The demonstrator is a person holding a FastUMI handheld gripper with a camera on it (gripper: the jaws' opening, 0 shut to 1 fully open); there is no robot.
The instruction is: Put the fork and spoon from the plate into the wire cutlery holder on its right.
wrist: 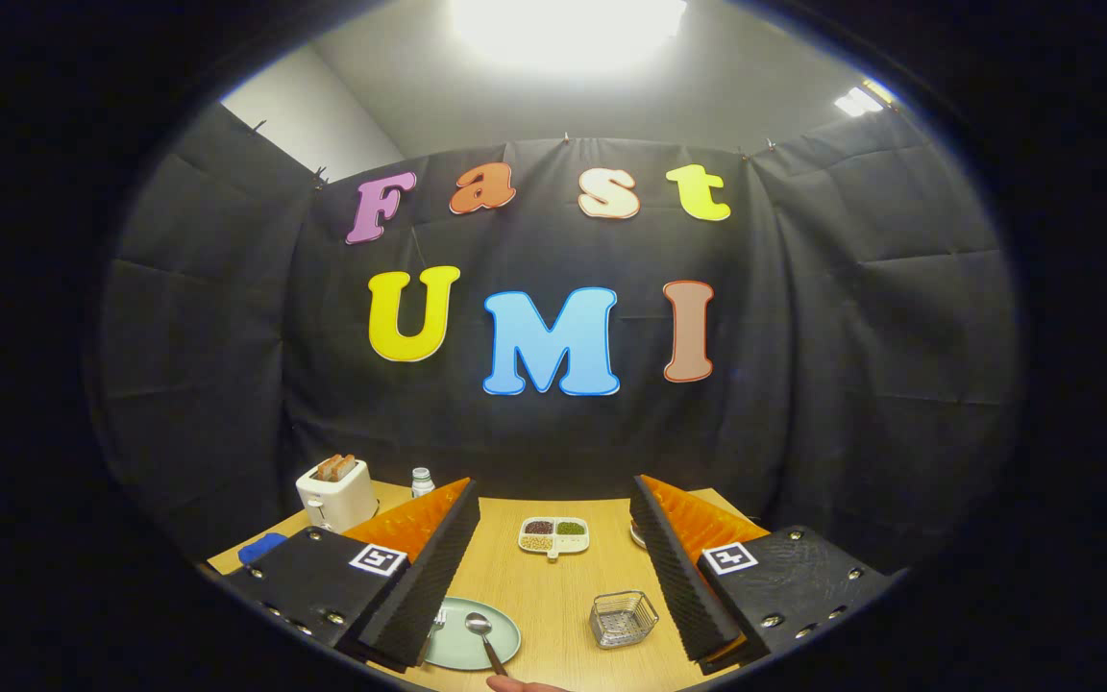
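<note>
The jaws [553, 567] are held wide open above the surface [553, 596], with nothing gripped between them. Between the jaws and below them, toward the left finger, a pale green plate [491, 646] is seen; a spoon [482, 634] lies on it with the bowl pointing away and the handle running back toward the near edge, and a fork [435, 623] is partly hidden behind the left finger, tines just visible. The wire cutlery holder [623, 618] stands apart from the plate, close to the inner side of the right finger; it is a small open mesh basket, apparently empty. A fingertip [525, 684] is seen at the near edge, just by the spoon handle. The task is judged not yet begun. For the first pickup, the spoon is probably the easier target: the jaws should be lowered and centred over the handle, across its length, so that both fingers close on the narrow shaft rather than the bowl. The low profile against the plate may call for a steep approach. Beyond the jaws a divided snack dish [553, 534], a toaster [337, 494] and a small bottle [422, 481] are noted.
</note>
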